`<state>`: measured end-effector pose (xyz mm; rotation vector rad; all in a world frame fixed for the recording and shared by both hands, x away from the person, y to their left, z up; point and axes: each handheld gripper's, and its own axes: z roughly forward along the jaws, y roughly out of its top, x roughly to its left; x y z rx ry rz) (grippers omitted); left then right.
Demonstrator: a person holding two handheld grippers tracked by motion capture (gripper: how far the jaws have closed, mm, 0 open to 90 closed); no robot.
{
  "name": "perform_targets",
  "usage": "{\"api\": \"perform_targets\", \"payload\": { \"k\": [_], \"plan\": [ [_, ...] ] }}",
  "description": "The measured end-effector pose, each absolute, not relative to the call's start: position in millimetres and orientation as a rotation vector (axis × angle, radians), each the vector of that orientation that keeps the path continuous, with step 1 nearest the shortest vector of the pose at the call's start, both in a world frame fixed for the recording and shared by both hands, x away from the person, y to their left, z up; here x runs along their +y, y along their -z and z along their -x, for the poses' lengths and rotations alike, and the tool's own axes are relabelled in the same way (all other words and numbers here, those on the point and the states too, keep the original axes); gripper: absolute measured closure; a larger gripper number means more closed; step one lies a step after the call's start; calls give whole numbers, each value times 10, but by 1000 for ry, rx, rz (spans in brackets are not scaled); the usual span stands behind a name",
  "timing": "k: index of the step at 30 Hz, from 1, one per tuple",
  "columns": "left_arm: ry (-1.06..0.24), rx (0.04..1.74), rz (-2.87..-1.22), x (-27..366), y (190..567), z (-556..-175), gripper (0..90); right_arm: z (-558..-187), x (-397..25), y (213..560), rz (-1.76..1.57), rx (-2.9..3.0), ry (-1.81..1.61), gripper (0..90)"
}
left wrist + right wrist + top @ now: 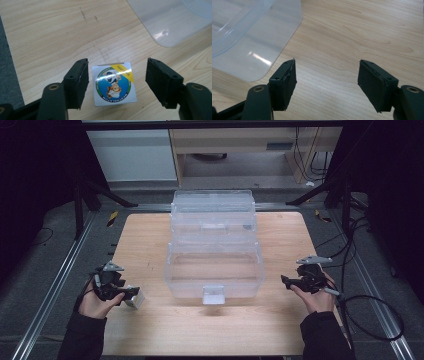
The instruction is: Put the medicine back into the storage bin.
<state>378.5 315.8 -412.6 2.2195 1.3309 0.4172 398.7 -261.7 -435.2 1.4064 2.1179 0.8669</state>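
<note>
Left hand-held gripper (117,83) w/ jaws wide, straddling a small white box (114,84) on the desk (50,37), not touching it, likely set to grab. Right hand-held gripper (327,85) wide, empty, near clear plastic bin (215,250), prob. waiting.

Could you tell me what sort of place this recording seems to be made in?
Probably a lab recording station: a wooden table on a metal-rail frame, cables on grey carpet, and a clear storage box as prop.
</note>
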Motion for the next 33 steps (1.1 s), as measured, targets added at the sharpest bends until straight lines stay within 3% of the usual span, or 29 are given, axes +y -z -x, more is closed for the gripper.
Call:
{"api": "perform_targets", "payload": {
  "k": [17,33],
  "plan": [
    [-325,1408,-2335,3083,4339,-3893,304,-4002,-2565,4419,-1402,2169,-842,307],
    [-227,1478,-2406,3076,4498,-4027,410,-4031,-2528,4462,-1397,2203,-815,302]
  ]
}}
